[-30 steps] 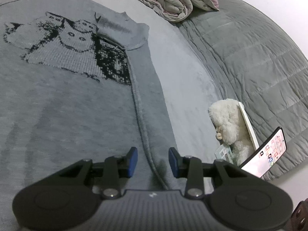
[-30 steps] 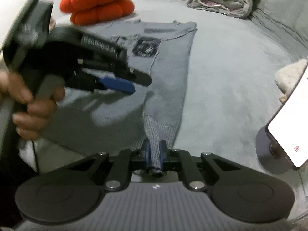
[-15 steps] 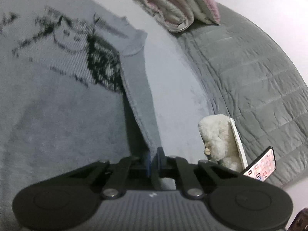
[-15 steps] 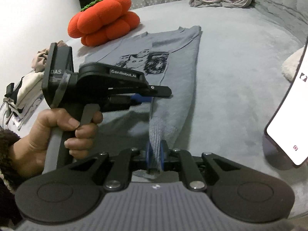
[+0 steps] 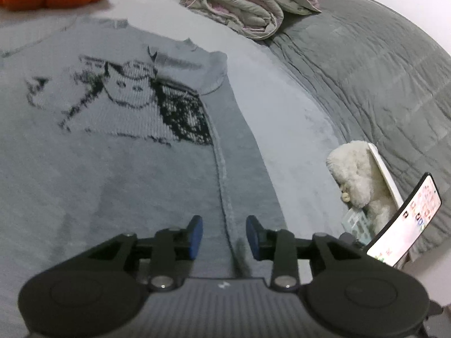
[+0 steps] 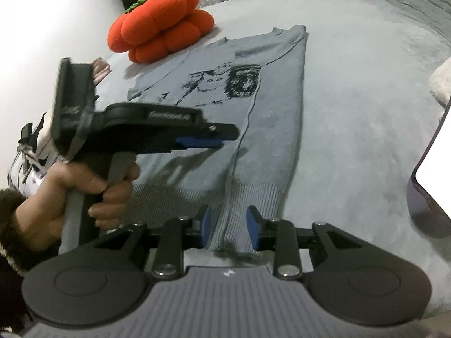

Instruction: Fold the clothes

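A grey sweater (image 5: 112, 169) with a black cat pattern lies flat on the bed, also seen in the right wrist view as the sweater (image 6: 270, 118). Its sleeve (image 5: 245, 152) lies straight along the body's right edge. My left gripper (image 5: 224, 226) hovers over the sleeve seam with its jaws opening. The fabric lies flat between the pads, and they do not press it. My right gripper (image 6: 229, 222) is over the ribbed cuff (image 6: 242, 205), its jaws also opening and clear of the cloth. A hand holds the left gripper (image 6: 214, 138) above the sweater's lower body.
An orange pumpkin cushion (image 6: 160, 25) sits beyond the sweater's collar. A folded quilt (image 5: 239, 5) and a grey quilted blanket (image 5: 366, 70) lie at the back right. A white plush toy (image 5: 358, 177) and a lit phone (image 5: 406, 222) stand right of the sleeve. Other clothes (image 6: 33, 146) are piled at the left.
The left gripper shut on the sleeve half a second ago and has opened again. The right gripper has let go of the cuff, which now lies flat.
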Available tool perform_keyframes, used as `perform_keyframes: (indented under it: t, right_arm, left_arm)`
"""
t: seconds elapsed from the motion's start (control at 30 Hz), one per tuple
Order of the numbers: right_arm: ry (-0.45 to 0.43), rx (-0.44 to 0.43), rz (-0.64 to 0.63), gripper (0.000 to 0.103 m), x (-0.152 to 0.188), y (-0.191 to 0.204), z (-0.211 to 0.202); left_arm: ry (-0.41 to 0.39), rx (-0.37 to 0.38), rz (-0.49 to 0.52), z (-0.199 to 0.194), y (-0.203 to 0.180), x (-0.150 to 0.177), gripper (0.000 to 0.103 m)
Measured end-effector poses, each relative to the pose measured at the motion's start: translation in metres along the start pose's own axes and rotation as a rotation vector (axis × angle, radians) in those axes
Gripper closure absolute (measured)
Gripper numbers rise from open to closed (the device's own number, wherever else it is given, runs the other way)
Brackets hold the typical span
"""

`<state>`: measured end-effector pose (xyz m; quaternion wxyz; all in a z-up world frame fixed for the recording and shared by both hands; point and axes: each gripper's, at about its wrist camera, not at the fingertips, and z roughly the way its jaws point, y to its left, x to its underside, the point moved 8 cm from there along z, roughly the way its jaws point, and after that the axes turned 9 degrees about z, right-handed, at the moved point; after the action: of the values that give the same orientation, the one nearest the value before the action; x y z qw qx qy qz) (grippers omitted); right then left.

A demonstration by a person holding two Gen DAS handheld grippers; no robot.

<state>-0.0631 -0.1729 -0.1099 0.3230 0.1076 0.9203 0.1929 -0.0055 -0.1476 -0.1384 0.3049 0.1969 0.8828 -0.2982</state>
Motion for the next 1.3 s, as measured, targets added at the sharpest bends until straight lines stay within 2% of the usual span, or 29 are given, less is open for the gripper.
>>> perform_keyframes:
  t: [0.17,0.33,0.63,0.77,0.97,1.1,1.3]
  right_arm:
    - [0.014,0.010,0.014,0.070,-0.004,0.001,0.010]
    - [0.013,0.022,0.002,0.068,-0.019,0.008,0.016]
    - [-0.069,0.023,-0.049,0.068,-0.079,0.027,0.039]
    - [-0.116,0.051,-0.097,0.068,-0.108,0.036,0.059]
    - [-0.196,0.129,-0.126,0.068,-0.158,0.030,0.104]
    - [-0.267,0.147,-0.101,0.072,-0.189,0.015,0.131]
    - [-0.319,0.156,-0.060,0.076,-0.224,-0.008,0.177]
  left_arm:
    - [-0.032,-0.028,0.010,-0.017,0.015,-0.009,0.058]
    - [-0.056,-0.060,-0.007,-0.029,0.037,-0.021,0.057]
    - [-0.097,-0.078,-0.008,-0.028,0.068,-0.066,0.057]
    - [-0.106,-0.104,-0.024,-0.012,0.085,-0.090,0.057]
    - [-0.107,-0.096,-0.077,0.031,0.112,-0.125,0.059]
    - [-0.117,-0.105,-0.088,0.063,0.129,-0.150,0.060]
    - [-0.159,-0.098,-0.115,0.107,0.149,-0.190,0.060]
